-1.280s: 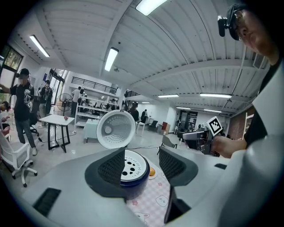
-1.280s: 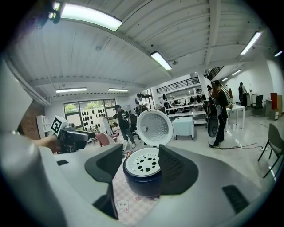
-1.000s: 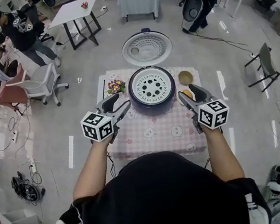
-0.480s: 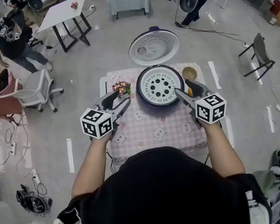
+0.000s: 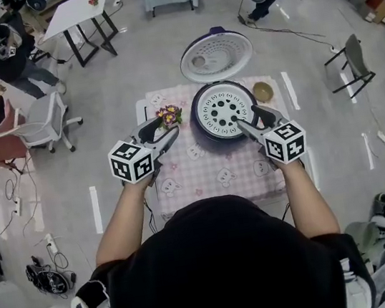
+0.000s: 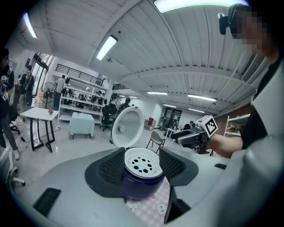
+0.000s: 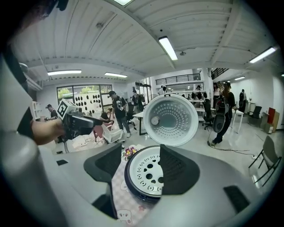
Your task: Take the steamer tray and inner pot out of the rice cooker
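1. Overhead, from the head view, the left gripper has its jaws spread and nothing between them. The rice cooker stands ahead of it and to its right on the checked table, with a small bunch of flowers just beyond its tips. The right gripper also has its jaws parted, and its tips reach the right edge of the steamer tray, which sits in the cooker's mouth. Whether they touch cannot be told. The open lid stands beyond both grippers
2. Left gripper view: the pads stand apart and clamp nothing. The tray shows in the gap between them, farther ahead, atop the dark blue cooker. The lid is raised behind it
3. Right gripper view: the jaws are spread wide with nothing clamped. The tray lies just ahead, its right part hidden behind the right pad
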The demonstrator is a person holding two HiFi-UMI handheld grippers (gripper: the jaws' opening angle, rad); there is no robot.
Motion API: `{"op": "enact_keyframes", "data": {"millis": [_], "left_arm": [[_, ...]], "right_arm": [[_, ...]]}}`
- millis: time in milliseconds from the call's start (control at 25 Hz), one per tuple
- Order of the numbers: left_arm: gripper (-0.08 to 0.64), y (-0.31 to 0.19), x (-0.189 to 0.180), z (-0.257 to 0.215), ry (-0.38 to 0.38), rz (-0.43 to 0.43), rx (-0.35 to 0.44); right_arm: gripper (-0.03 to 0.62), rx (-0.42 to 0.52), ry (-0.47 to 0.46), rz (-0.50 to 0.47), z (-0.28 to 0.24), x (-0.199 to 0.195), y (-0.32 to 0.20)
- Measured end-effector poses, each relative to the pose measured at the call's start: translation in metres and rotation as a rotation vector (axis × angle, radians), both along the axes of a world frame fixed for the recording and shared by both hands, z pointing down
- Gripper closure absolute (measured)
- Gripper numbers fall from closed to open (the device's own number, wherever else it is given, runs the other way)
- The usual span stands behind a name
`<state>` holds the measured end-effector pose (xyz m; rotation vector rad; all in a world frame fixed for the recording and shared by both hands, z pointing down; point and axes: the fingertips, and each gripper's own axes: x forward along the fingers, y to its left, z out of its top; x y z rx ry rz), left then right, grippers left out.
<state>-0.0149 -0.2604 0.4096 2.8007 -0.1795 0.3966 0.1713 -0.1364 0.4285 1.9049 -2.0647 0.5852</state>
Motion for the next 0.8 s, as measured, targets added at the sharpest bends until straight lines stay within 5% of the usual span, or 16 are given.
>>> {"op": "enact_keyframes", "data": {"millis": [800], "left_arm": [[0.310,0.007,0.011,0.037,-0.032,-0.079,-0.073]], "right_arm": [[0.250,-0.467,0.215,-0.539,0.140,-0.044,-0.014]]}}
